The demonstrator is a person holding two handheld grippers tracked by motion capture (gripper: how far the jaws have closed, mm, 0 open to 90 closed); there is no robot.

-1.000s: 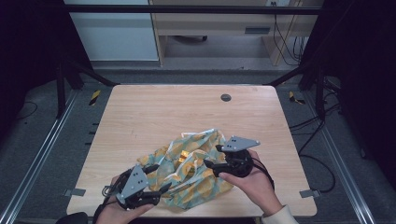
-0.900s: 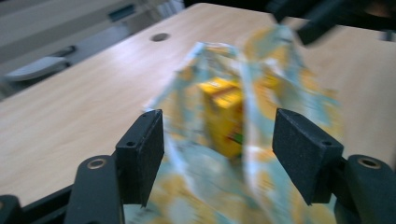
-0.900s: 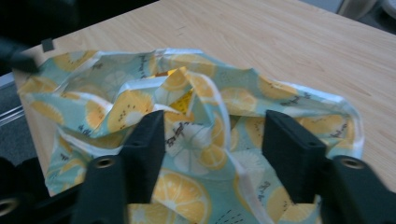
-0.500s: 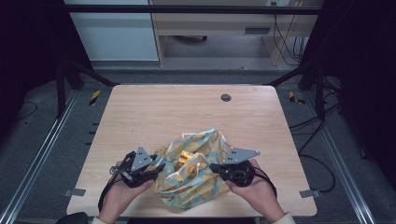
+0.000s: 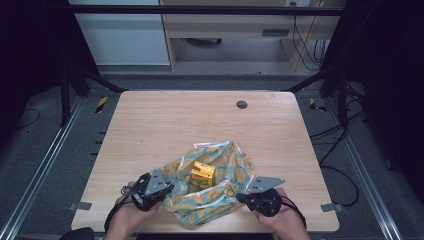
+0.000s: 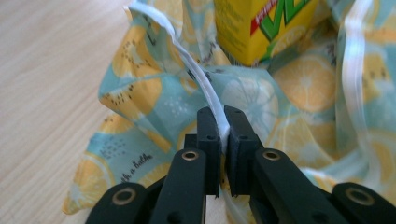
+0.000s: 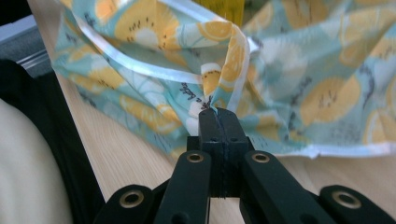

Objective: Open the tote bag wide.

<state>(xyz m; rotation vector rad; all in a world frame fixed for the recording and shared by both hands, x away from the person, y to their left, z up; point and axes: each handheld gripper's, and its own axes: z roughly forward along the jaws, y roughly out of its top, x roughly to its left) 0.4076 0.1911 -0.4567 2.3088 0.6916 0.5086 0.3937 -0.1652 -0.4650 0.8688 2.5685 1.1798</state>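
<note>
A teal cloth (image 5: 222, 196) printed with lemons and hemmed in white lies bunched near the table's front edge. On it, with the cloth's edges raised around it, stands a yellow juice carton (image 5: 203, 173), which the left gripper view (image 6: 261, 28) has close up. My left gripper (image 5: 167, 192) is at the cloth's left side. Its jaws have just been closing and now pinch the white hem (image 6: 205, 88) between the pads, as seen at the left gripper (image 6: 222, 126). At the cloth's right side my right gripper (image 5: 240, 198) is shut on a fold of the cloth's edge (image 7: 224, 70), shown by the right gripper (image 7: 218, 119).
The wooden table (image 5: 165, 125) has a round dark grommet (image 5: 242, 104) near its far edge. Metal rails run along both sides of the table, and cables lie on the floor at the right.
Both hands have sunk toward the table's front edge and drawn apart. The cloth has spread open around the carton. Both pairs of jaws have closed on the cloth's edge.
</note>
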